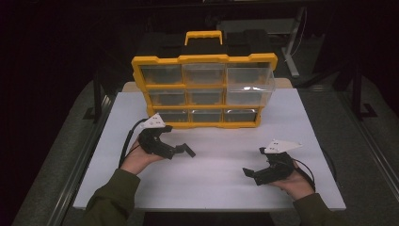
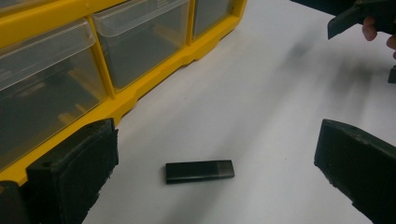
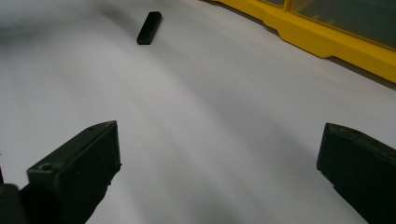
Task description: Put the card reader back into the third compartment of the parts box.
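A small black USB stick (image 2: 200,171) lies flat on the white tabletop (image 1: 211,188), a short way in front of the yellow organizer (image 1: 204,59). My left gripper (image 1: 180,140) hovers over it with its jaws wide open, and the stick rests on the table between them, touching neither. My right gripper (image 1: 254,161) is open at the near right, empty, and points toward the stick (image 3: 149,28), which lies well ahead of it.
The organizer stands upright at the back with clear plastic drawers; its upper right drawer (image 1: 250,79) is pulled partway out. Its yellow base (image 2: 154,88) runs close along the left gripper's left jaw. Dark floor surrounds the table.
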Demonstrator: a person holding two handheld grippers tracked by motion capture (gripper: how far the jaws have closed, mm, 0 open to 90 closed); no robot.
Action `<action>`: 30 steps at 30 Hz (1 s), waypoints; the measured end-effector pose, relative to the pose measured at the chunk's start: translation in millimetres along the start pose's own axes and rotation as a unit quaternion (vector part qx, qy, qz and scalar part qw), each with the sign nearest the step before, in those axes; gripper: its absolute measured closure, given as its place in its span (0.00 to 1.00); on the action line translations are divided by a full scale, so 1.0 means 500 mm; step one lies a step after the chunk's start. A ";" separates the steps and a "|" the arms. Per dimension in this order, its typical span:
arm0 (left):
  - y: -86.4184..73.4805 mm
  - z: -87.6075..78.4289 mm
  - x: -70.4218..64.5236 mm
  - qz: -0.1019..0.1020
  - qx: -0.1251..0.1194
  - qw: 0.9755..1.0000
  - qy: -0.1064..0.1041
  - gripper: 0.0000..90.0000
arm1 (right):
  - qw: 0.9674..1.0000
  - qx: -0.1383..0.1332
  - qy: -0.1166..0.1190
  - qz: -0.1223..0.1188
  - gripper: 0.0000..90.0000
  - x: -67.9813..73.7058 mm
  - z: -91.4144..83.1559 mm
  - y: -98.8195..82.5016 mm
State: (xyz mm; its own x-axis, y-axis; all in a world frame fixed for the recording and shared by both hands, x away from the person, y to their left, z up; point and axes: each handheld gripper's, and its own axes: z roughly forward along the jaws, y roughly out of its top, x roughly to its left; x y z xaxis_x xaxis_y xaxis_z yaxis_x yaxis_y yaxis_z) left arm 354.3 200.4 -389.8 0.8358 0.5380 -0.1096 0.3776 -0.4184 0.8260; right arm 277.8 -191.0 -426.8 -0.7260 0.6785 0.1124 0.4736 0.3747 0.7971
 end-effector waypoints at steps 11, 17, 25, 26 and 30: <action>0.012 0.029 -0.003 0.000 0.001 1.000 0.000 0.00 | 1.000 -0.001 0.001 -0.001 0.00 -0.002 0.004 0.001; 0.011 0.043 -0.004 0.003 0.014 1.000 0.003 0.00 | 1.000 0.002 0.005 -0.004 0.00 0.002 0.008 0.001; 0.005 0.060 -0.004 0.003 0.032 0.999 0.017 0.00 | 1.000 0.005 0.006 -0.007 0.00 0.005 0.013 0.001; 0.004 0.062 -0.005 0.004 0.034 0.999 0.019 0.00 | 1.000 0.005 0.006 -0.006 0.00 0.005 0.012 0.000; 0.001 0.072 -0.007 0.004 0.046 0.999 0.025 0.00 | 1.000 0.005 0.005 -0.005 0.00 0.004 0.012 0.000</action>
State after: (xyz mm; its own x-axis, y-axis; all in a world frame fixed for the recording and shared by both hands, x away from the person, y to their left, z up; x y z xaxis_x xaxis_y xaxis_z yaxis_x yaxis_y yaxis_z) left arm 365.8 172.0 -408.8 0.8191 0.5688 -0.0744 0.4082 -0.4868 0.7723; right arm 279.1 -185.8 -430.0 -0.7358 0.6680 0.1115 0.4715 0.3870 0.7924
